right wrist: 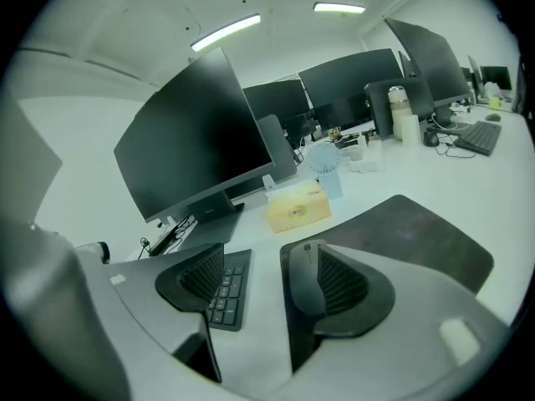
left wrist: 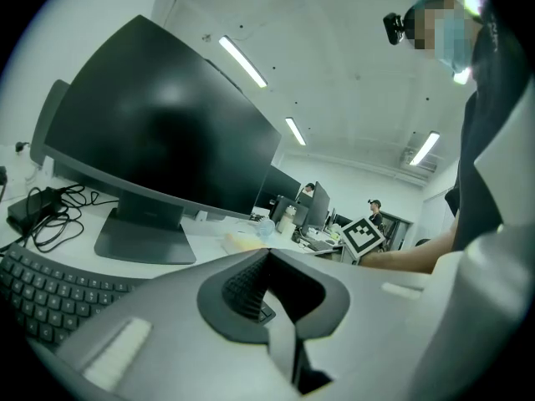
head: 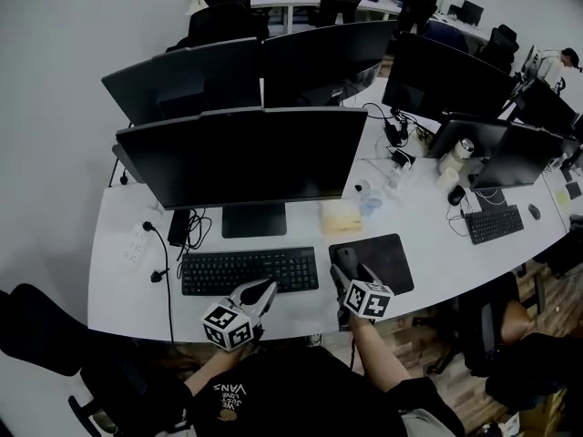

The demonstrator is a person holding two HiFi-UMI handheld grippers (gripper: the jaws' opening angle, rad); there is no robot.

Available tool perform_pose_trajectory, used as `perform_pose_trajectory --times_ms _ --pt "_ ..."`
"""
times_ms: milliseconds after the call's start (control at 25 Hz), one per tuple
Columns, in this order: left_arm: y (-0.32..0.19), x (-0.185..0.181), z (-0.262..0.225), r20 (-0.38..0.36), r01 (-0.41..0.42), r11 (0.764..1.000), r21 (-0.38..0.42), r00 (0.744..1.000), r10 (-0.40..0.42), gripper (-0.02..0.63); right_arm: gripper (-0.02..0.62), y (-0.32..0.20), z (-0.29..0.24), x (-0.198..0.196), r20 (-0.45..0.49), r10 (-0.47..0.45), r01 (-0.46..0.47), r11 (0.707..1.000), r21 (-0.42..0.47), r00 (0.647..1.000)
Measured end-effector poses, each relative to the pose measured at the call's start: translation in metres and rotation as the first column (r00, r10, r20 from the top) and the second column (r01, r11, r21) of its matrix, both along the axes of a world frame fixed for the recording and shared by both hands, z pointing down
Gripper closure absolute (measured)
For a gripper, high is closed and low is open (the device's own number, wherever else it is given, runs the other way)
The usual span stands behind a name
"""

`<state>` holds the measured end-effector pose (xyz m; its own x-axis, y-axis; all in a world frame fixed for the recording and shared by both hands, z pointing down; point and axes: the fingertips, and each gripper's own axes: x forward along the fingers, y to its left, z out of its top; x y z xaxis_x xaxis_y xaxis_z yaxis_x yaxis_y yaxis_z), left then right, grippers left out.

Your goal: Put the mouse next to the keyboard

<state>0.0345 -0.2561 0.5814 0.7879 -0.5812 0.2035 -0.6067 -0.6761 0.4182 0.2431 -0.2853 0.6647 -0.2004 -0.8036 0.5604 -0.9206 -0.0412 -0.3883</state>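
The dark mouse (head: 346, 259) (right wrist: 305, 278) lies on the left edge of the black mouse pad (head: 387, 255) (right wrist: 410, 232), a short gap to the right of the black keyboard (head: 248, 269) (right wrist: 226, 295). My right gripper (head: 352, 273) (right wrist: 272, 253) stands open around the mouse. The mouse sits close against the right pad, and the left pad is well apart, over the keyboard's end. My left gripper (head: 264, 289) (left wrist: 267, 256) hovers at the keyboard's front right corner. Its jaws are shut with nothing between them.
A large monitor (head: 241, 157) stands behind the keyboard on its stand. A yellow tissue box (head: 340, 217) (right wrist: 297, 209) and a small bottle (head: 369, 198) sit behind the pad. A power strip (head: 137, 242) with cables lies at the left. The desk's front edge runs just below both grippers.
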Motion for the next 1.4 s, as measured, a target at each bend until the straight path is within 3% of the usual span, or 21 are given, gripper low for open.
perform_pose_trajectory --times_ms 320,800,1080,1400 --pt "0.008 -0.007 -0.002 -0.011 -0.069 0.998 0.011 0.998 0.069 0.604 0.283 0.026 -0.038 -0.027 0.022 0.006 -0.009 0.994 0.109 1.0" --pt "0.034 -0.02 -0.005 -0.032 -0.173 0.984 0.028 0.984 0.174 0.604 0.472 0.076 -0.071 -0.059 0.032 0.059 -0.064 0.974 0.217 0.998" --pt "0.052 -0.039 -0.003 -0.029 -0.2 0.979 0.032 0.979 0.201 0.604 0.55 0.104 -0.072 -0.082 0.042 0.079 -0.086 0.969 0.231 0.996" --pt "0.074 -0.06 0.005 -0.021 -0.23 0.973 0.027 0.973 0.23 0.604 0.587 0.134 -0.064 -0.103 0.056 0.102 -0.112 0.968 0.225 0.993"
